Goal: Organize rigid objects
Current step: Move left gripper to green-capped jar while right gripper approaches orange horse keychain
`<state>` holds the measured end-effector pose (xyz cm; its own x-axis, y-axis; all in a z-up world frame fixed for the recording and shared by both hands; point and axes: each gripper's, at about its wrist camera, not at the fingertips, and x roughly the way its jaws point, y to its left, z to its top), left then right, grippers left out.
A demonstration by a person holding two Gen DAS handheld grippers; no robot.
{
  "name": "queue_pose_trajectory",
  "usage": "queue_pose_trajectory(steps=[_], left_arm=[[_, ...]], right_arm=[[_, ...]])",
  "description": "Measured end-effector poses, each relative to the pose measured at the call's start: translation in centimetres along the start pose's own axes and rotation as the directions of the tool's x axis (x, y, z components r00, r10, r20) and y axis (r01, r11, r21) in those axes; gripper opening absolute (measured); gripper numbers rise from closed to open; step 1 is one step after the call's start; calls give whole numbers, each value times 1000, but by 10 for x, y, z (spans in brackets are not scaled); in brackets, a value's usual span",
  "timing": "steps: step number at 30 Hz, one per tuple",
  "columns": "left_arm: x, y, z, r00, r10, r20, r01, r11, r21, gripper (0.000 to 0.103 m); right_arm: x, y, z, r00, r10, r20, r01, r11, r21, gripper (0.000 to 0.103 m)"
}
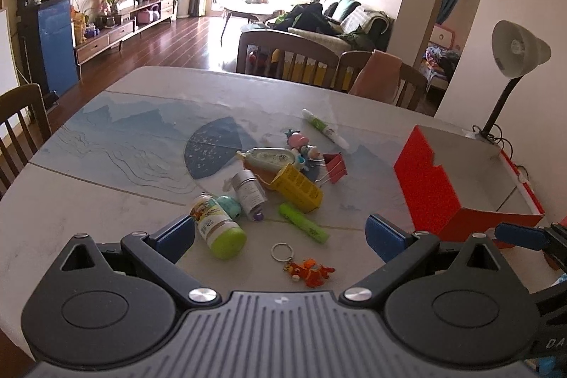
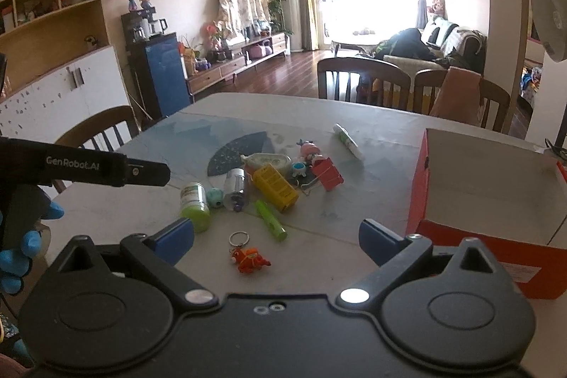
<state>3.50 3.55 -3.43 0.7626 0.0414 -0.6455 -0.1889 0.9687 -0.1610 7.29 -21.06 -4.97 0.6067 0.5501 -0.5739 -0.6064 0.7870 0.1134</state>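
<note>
Both our claws are spread wide and empty: left claw (image 1: 280, 232), right claw (image 2: 276, 240), hovering low at the bottom of frame, likely lining up a first pick. Clutter sits mid-frame on the desk (image 1: 106, 211): green-capped bottle (image 1: 218, 227), highlighter (image 1: 303, 224), orange keychain (image 1: 308, 270) nearest. Red box (image 1: 457, 186), open at right, looks like the drop target.

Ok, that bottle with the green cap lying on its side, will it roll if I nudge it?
Probably. The bottle is round and lies on its side on the flat table, so a sideways push should roll it. It touches a teal thing, which may block it that way. Its smooth label could be slippery.
</note>
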Motion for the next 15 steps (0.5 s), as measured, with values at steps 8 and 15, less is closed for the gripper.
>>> queue_pose_trajectory(steps=[8,15], left_arm=[[40,32,1,998,-14,-62,14,1000,0,103],[85,62,2,988,-25,-155,18,999,-46,102]], right_arm=[[48,14,-5,996,-13,-85,11,1000,-24,95],[89,28,-12,987,-34,-160,25,998,-54,91]])
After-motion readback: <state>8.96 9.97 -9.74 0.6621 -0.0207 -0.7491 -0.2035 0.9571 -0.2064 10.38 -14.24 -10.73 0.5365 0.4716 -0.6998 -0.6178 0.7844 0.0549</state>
